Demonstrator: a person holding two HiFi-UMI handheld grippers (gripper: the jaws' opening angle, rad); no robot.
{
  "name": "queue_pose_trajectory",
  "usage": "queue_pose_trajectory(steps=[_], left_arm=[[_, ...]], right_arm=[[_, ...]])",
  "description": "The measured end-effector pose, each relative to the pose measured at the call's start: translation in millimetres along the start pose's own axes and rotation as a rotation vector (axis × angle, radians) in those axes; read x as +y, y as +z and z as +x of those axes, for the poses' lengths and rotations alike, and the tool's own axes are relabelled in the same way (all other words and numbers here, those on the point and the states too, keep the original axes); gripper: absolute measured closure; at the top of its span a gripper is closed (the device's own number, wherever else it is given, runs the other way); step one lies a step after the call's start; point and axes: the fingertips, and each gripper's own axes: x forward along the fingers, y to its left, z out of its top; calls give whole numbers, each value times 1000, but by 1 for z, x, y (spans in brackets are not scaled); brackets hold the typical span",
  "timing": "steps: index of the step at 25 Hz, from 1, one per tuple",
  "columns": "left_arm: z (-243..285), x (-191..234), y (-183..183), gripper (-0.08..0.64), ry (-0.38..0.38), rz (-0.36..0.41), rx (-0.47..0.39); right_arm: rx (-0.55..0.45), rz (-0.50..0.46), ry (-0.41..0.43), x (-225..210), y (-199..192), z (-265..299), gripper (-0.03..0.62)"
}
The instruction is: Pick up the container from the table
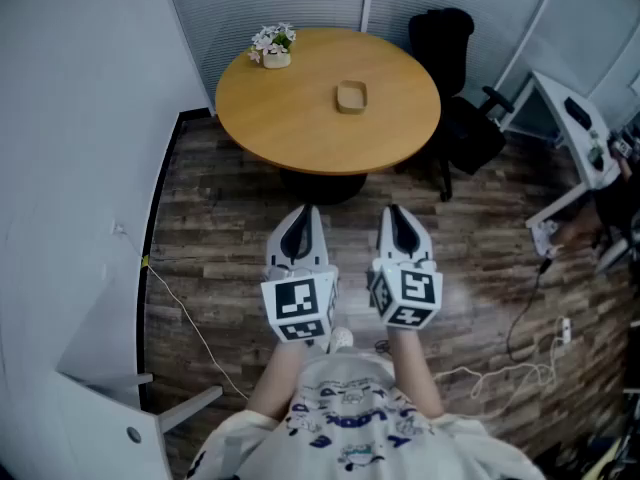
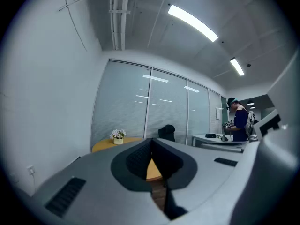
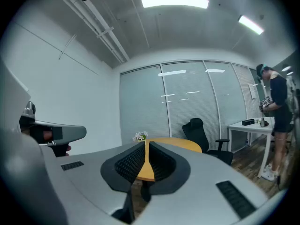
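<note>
The container (image 1: 351, 97), a small tan dish, sits near the middle of the round wooden table (image 1: 300, 128) at the top of the head view. Both grippers hang over the wooden floor, well short of the table's near edge. My left gripper (image 1: 305, 212) (image 2: 151, 145) has its jaws closed together with nothing between them. My right gripper (image 1: 392, 211) (image 3: 145, 146) is shut and empty too. In both gripper views the container is hidden; only the table's edge (image 2: 104, 145) (image 3: 183, 145) shows past the jaws.
A small pot of flowers (image 1: 272, 46) (image 2: 117, 136) (image 3: 139, 136) stands at the table's far left. A black office chair (image 1: 447, 63) (image 3: 199, 132) is at its right. A white desk (image 1: 575, 128), a standing person (image 3: 276, 111) and floor cables (image 1: 520, 363) are further right. A wall (image 1: 70, 168) runs along the left.
</note>
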Motion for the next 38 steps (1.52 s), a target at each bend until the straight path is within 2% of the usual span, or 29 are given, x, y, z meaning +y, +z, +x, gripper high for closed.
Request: queue_pose_trajectory(steps=[11, 28, 38], left_arm=[[15, -7, -2, 557, 7, 6, 5], [39, -8, -18, 557, 71, 13, 25], [108, 8, -22, 557, 54, 5, 41]], right_arm=[[3, -5, -3, -16, -4, 10, 565], [26, 16, 25, -49, -12, 38, 565], [30, -2, 4, -70, -10, 102, 564]])
